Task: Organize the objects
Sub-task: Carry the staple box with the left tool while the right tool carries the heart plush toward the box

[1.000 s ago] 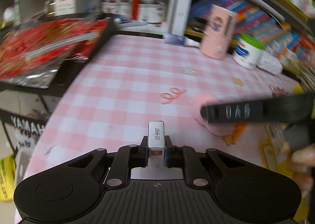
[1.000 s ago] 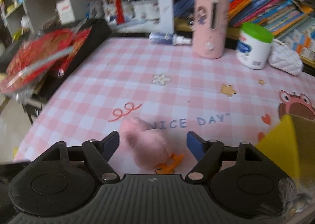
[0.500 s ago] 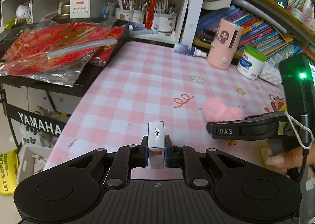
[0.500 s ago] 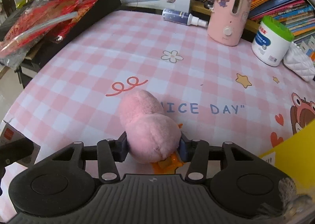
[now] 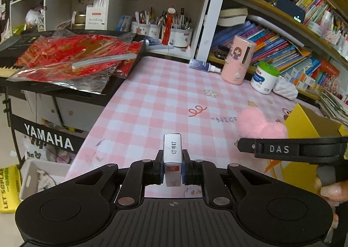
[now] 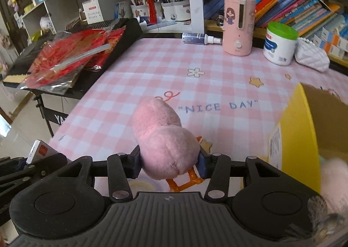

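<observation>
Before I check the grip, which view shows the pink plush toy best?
The right wrist view: the pink plush toy fills the middle, squeezed between the right gripper pads. The left wrist view shows only its top behind that gripper's side.

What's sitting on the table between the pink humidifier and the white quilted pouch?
A white jar with a green lid stands between the pink humidifier and the white quilted pouch; right wrist view.
</observation>
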`<act>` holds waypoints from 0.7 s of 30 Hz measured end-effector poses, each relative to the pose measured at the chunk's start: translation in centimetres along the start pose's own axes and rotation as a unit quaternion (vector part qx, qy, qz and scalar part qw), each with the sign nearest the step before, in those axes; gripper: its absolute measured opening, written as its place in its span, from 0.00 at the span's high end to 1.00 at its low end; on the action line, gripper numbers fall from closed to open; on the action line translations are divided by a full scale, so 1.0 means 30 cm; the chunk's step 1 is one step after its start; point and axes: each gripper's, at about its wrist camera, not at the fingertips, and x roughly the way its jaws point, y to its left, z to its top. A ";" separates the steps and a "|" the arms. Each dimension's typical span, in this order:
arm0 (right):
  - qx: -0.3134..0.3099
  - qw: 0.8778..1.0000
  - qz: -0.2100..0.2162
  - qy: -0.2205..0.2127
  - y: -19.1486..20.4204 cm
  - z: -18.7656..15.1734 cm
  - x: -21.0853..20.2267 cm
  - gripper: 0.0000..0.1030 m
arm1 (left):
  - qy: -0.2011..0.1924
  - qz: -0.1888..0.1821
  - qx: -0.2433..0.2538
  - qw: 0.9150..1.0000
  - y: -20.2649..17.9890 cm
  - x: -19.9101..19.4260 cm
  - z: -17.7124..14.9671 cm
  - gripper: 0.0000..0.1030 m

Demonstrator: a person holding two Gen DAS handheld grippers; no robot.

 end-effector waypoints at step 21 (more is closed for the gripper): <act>0.021 0.999 -0.033 0.010 0.131 -0.297 -0.216 0.56 | 0.008 -0.033 0.019 0.999 0.049 -0.220 -0.185 0.88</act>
